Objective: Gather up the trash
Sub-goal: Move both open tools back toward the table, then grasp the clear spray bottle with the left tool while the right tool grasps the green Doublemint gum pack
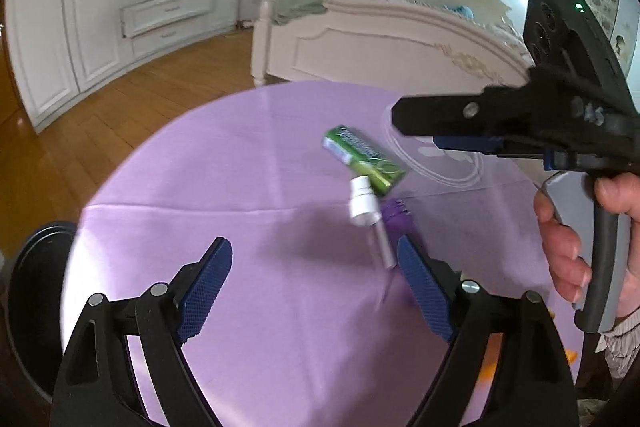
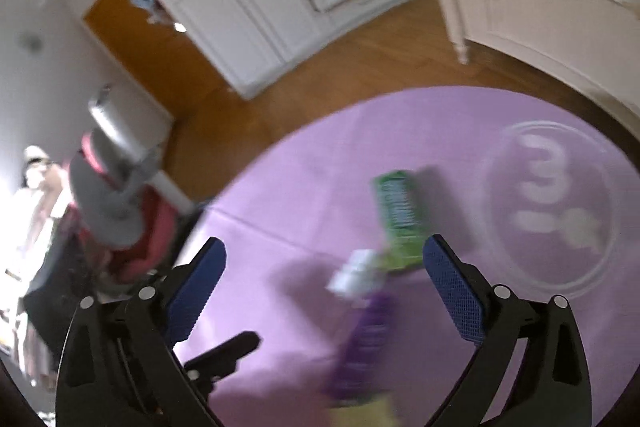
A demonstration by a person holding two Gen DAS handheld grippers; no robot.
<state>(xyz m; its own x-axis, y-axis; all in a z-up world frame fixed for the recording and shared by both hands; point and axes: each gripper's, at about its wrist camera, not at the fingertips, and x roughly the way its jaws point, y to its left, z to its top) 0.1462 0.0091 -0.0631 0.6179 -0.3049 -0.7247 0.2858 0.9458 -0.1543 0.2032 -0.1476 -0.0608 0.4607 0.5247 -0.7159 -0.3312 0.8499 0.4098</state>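
on the purple tabletop (image 1: 240, 167) lay a green box (image 1: 362, 159), with a white spray cap (image 1: 362, 205) touching its near end and a purple bottle (image 1: 396, 219) just beside the cap. left gripper (image 1: 314, 269) hovered near them, jaws spread and holding nothing. right gripper (image 2: 324, 267) hung above the same trash, jaws spread too. a white bed (image 1: 380, 43) stood beyond.

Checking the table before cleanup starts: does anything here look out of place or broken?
Yes. On the purple tablecloth, a white spray pump with its dip tube lies loose, apparently off the purple bottle beside it. A green box lies on its side just behind. Nothing looks spilled.
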